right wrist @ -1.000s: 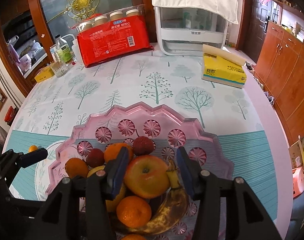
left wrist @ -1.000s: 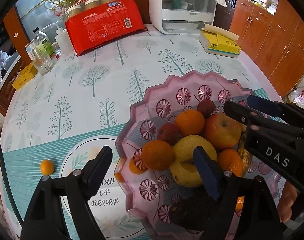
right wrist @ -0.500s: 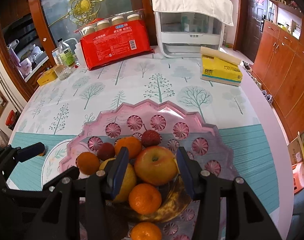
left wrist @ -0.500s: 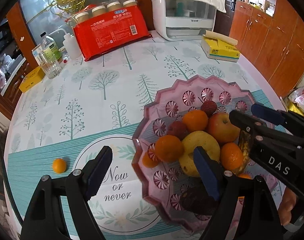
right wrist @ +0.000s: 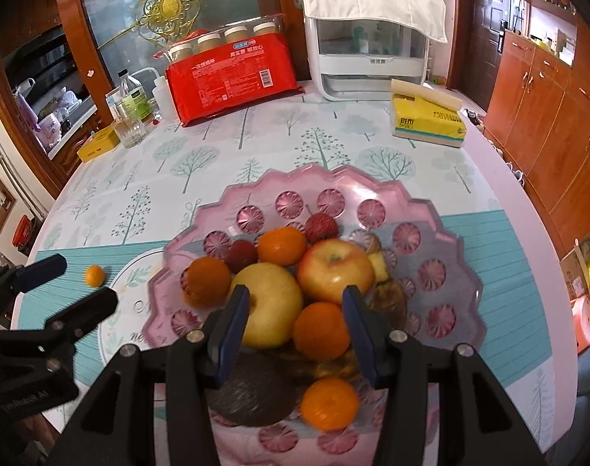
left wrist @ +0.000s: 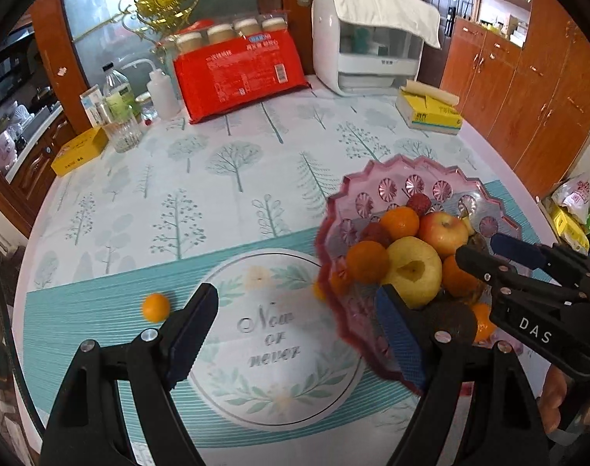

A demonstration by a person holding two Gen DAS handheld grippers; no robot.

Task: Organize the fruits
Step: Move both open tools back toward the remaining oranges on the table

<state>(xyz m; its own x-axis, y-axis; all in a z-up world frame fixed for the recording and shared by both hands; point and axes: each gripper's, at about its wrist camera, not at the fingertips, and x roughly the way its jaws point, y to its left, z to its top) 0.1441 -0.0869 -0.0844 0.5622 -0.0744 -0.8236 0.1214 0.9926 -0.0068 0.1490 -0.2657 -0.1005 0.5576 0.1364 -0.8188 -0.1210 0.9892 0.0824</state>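
Left hand-held gripper [left wrist: 295, 334] released, jaws wide apart and nothing between them, hovering over the round "Now or never" print [left wrist: 273, 334] on the tabletop [left wrist: 201, 178]. Right hand-held gripper [right wrist: 295, 322] also released, jaws partly apart with no pad pressing on fruit, hovering above the pile in the pink scalloped fruit tray [right wrist: 442, 217]. Tray holds a red-yellow apple [right wrist: 335, 270], a yellow pear [right wrist: 269, 303], several tangerines, e.g. [right wrist: 281, 244] and [right wrist: 322, 330], two dark red lychee-like fruits [right wrist: 321, 226], a browned banana [right wrist: 390, 299] and a dark avocado [right wrist: 252, 396] at the near edge. One small orange fruit, the kumquat [left wrist: 155, 306], lies loose on the teal stripe of the tabletop, well apart from the tray, just beside the left gripper's left finger in the left wrist view (also visible in the right wrist view, left of the tray). Far side of the tabletop: red package [right wrist: 232, 73], white appliance [right wrist: 366, 58] with a cloth on top, yellow tissue pack [right wrist: 427, 120], bottles and glass [right wrist: 129, 116].
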